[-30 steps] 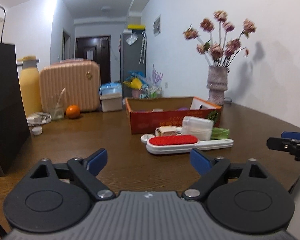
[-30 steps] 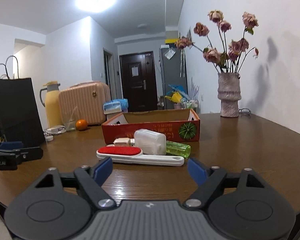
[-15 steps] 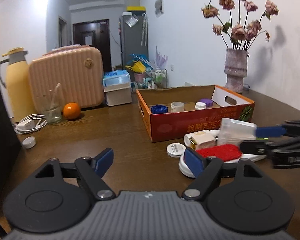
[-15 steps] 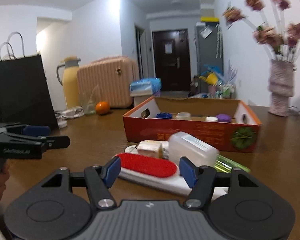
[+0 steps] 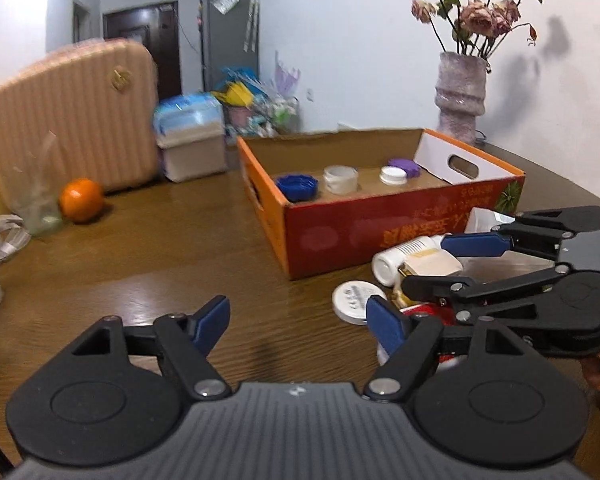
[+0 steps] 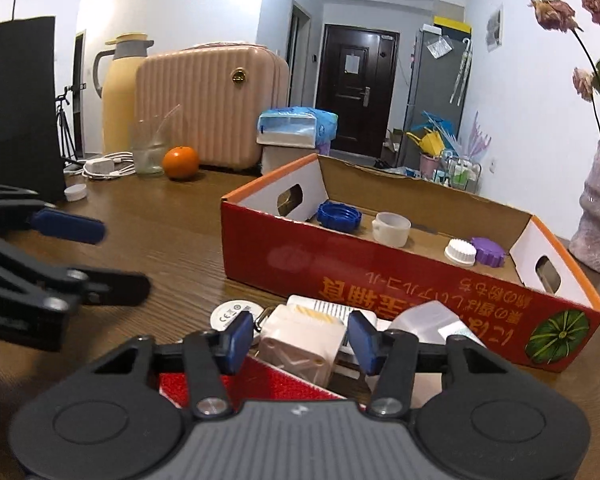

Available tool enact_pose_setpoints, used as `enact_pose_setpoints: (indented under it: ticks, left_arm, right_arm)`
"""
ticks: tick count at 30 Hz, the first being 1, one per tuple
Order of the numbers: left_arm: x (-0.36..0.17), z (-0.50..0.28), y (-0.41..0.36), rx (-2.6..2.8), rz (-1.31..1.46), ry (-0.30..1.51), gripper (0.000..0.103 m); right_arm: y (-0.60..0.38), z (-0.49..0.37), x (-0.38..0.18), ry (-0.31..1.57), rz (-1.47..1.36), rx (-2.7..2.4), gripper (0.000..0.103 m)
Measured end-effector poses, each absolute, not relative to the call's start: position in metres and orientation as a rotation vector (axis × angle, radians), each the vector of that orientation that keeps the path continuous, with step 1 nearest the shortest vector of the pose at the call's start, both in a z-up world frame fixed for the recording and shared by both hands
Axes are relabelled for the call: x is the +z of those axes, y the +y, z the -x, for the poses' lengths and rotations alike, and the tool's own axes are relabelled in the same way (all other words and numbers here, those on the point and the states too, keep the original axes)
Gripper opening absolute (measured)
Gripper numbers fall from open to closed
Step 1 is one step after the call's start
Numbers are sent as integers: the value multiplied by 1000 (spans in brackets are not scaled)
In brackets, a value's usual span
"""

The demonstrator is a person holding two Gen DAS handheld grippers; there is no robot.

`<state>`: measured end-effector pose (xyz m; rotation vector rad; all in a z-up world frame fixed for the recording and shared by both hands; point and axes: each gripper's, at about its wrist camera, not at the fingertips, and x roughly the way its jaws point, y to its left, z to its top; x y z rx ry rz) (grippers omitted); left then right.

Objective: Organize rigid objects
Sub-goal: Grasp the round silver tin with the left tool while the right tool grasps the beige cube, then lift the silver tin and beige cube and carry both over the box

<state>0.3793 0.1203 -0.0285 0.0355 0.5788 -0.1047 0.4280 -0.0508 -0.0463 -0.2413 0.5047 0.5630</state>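
A: Right wrist view: right gripper [image 6: 300, 340] closing around cream plug adapter [image 6: 300, 344], just ahead between the 2 pads, not yet pressed. Left gripper [image 5: 298, 320] narrowing, nothing between.

B: Probably light, stiff, smooth; better held on flat sides. Writing on red box [image 6: 380, 276] upside down, not readable.

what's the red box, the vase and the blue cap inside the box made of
Red box: looks like corrugated cardboard, printed glossy red outside, raw brown inside, with die-cut handle holes.
Vase: probably ceramic or stone-like, a rough, mottled pinkish-grey matte surface; cannot tell for sure.
Blue cap: seems moulded plastic, smooth with a slight sheen and a ridged rim.
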Motion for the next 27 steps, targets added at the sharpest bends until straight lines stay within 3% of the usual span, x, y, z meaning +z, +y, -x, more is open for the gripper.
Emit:
enact_pose_setpoints:
  ticks: [3,8,14,21,27]
  left_arm:
    - [-38,-397,121,-163,2,621,69]
    - [-48,-424,117,-233,48,686,70]
    - [-51,-434,93,-245,-60,707,40]
    - [-36,-412,83,-177,-85,645,40]
    - [-3,-338,79,-96,-53,479,40]
  right_arm:
    - [-56,-428,-42,509,241,567,50]
    - [-85,-418,-19,442,169,553,50]
    - [-111,-395,5,379,143,550,50]
    - [-129,-366,4,392,143,551,50]
    - [-150,-337,1,398,102,509,50]
